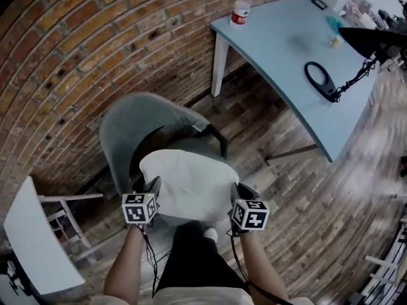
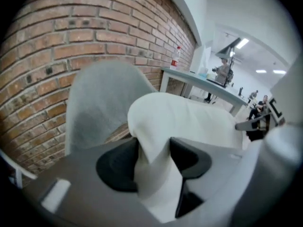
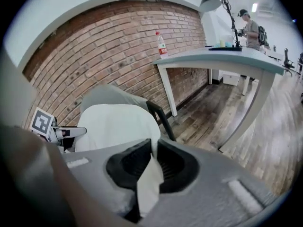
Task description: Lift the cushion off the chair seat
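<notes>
Brick wall [image 1: 76, 56] behind chair [image 1: 127, 129] and cushion [image 1: 187, 183]; table [image 1: 286, 49] with bottle [image 1: 240, 8] nearby.

the left hand-held gripper [image 2: 154, 157] and the right hand-held gripper [image 3: 154, 162] have broad matt grey bodies with rounded black pads [image 3: 133, 162] inside the jaws, the right one's finely ribbed, and small pale rectangular inlays [image 3: 245, 196] on the grey shell. each carries a cube [image 1: 140, 207] faced with black-and-white square markers, and a thin black cable [image 1: 151, 259] trails from it along the forearm. the person wears black trousers [image 1: 191, 259], a pale top [image 1: 197, 295] and a white shoe [image 1: 210, 235].
</notes>
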A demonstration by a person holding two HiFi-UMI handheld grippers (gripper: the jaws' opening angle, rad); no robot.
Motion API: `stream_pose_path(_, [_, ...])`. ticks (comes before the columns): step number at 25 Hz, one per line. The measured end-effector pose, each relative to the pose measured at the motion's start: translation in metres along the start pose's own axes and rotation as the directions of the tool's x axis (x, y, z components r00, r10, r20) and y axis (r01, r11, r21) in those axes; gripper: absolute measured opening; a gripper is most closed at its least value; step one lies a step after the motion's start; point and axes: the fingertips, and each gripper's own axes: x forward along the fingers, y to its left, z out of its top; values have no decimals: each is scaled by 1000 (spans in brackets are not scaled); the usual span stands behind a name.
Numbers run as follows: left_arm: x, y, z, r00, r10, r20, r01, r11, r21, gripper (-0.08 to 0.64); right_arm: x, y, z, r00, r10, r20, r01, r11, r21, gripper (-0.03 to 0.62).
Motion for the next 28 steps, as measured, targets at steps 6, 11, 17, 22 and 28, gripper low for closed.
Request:
stream_pose_path(6, [-93,-34,52,995,12,94,-15,999,30,213,-94,21,40,997,1,83,3,999,-43,41])
stream_pose_path(11, [-166,-55,83,983,22,182,-28,999,33,213,-163,43,70,986,22,168,-9,997,-77,41])
stream_pose_path(17, [-226,-61,98,966,40,257,-41,999,0,213,-218,70,90,972,50,229,-20,991,-133,41])
stream_pose_path(22, [-262,-69,106,954,38,299,-40,999,1,215,-252,82,96,962,74,263,-35,988,-153,41])
stream_pose_path(28, [-287,-77,118,939,27,344,-35,999,17,215,-273,87,106,950,82,300,-34,986,-163,39])
